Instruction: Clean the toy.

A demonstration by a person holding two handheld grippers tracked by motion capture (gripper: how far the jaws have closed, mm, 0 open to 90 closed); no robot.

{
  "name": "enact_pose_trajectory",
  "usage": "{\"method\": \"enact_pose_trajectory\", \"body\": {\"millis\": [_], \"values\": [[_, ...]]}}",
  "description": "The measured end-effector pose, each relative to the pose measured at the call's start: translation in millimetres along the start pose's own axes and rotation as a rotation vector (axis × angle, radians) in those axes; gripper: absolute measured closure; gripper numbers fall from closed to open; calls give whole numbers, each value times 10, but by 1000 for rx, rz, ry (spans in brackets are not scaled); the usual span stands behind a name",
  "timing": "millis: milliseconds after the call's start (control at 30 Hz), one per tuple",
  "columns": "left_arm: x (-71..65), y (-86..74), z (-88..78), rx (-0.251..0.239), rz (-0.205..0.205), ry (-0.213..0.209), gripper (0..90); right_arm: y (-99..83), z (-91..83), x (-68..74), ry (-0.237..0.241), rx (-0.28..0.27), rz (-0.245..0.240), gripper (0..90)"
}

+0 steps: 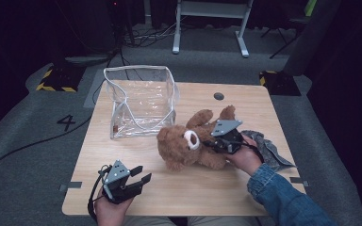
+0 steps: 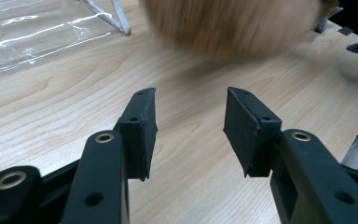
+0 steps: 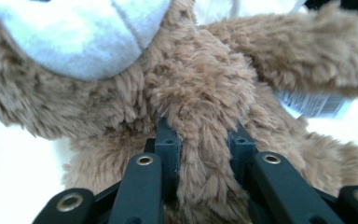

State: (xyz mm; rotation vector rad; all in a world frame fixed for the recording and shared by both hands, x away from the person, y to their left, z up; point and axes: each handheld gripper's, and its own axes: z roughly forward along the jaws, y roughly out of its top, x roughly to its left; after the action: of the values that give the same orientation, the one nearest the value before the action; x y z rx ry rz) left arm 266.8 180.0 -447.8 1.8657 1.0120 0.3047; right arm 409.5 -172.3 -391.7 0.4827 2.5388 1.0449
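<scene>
A brown teddy bear [image 1: 188,143] with a pale muzzle lies on its back in the middle of the wooden table [image 1: 193,193]. My right gripper [image 1: 212,143] comes in from the right and is shut on the bear's body. In the right gripper view its jaws [image 3: 204,140] sink into a fold of the bear's fur [image 3: 205,93] just below the muzzle. My left gripper [image 1: 141,174] rests near the front left edge, open, with nothing between its jaws. In the left gripper view bare wood lies between the fingertips [image 2: 190,112], and the bear [image 2: 233,23] is a brown blur beyond them.
A clear plastic zip bag [image 1: 141,101] stands open at the back left of the table, its edge [image 2: 37,32] also in the left gripper view. A grey cloth [image 1: 266,146] lies at the right edge behind the right hand. A dark round grommet [image 1: 219,96] sits at the far edge.
</scene>
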Motion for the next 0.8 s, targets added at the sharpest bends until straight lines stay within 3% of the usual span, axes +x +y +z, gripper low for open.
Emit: {"method": "enact_pose_trajectory", "body": {"millis": [100, 167, 400, 533, 800], "values": [[1, 24, 44, 1, 0, -14, 538, -25, -188, -67, 31, -79, 119, 731], [2, 41, 75, 7, 12, -19, 538, -35, -298, -75, 32, -114, 156, 728], [-13, 114, 196, 18, 36, -51, 538, -167, -711, -103, -51, -252, 287, 719], [-13, 154, 269, 25, 49, -70, 538, -342, -934, -159, -108, -293, 362, 718], [-63, 228, 407, 40, 63, -98, 538, -570, -1461, -131, -188, -350, 441, 705]]}}
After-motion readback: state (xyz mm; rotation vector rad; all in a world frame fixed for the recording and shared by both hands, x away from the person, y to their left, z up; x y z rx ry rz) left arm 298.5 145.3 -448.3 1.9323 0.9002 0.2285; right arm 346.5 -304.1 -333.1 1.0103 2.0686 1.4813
